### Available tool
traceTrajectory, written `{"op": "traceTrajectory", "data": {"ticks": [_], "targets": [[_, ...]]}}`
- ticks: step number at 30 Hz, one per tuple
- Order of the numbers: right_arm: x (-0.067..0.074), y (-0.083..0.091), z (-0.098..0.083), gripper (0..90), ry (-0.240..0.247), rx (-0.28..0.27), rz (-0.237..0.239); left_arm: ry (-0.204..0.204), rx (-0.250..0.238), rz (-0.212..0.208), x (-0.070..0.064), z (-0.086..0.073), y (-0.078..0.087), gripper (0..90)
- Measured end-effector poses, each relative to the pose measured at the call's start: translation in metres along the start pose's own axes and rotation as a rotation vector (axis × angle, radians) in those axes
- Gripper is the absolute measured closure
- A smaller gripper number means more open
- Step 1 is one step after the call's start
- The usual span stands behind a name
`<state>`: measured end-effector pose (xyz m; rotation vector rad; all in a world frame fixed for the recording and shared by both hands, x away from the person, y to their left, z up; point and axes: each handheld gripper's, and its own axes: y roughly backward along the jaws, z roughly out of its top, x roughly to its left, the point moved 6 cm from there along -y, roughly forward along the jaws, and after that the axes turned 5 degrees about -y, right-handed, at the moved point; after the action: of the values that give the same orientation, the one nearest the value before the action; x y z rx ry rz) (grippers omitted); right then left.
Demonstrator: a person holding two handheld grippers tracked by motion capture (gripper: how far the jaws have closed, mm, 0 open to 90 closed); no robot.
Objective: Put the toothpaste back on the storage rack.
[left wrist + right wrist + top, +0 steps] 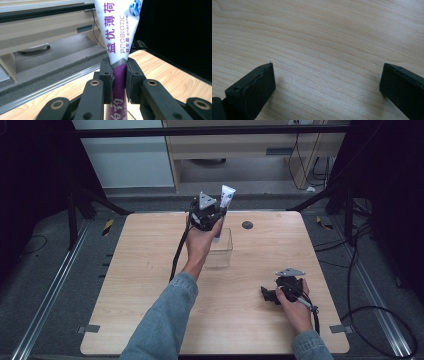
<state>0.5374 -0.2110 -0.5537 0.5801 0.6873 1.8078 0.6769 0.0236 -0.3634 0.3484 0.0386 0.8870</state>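
Wood-grain table, glossy tapered tube in left tool

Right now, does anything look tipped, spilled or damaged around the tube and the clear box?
Nothing stands out. The left claw grips the tube squarely, held above the clear box, which stands upright on the table. The right claw rests open over bare wood. No spill or damage shows.
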Motion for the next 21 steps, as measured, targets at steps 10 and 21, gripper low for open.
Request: {"op": "traceTrajectory", "data": {"ticks": [10, 21], "targets": [[0.000, 0.000, 0.000, 0.5, 0.000, -0.005, 0.001, 0.010, 0.014, -0.004, 0.001, -0.018, -0.003, 77.5], [-0.001, -0.001, 0.000, 0.5, 0.018, -0.008, 0.002, 0.008, 0.033, -0.007, 0.001, -0.034, -0.003, 77.5]]}}
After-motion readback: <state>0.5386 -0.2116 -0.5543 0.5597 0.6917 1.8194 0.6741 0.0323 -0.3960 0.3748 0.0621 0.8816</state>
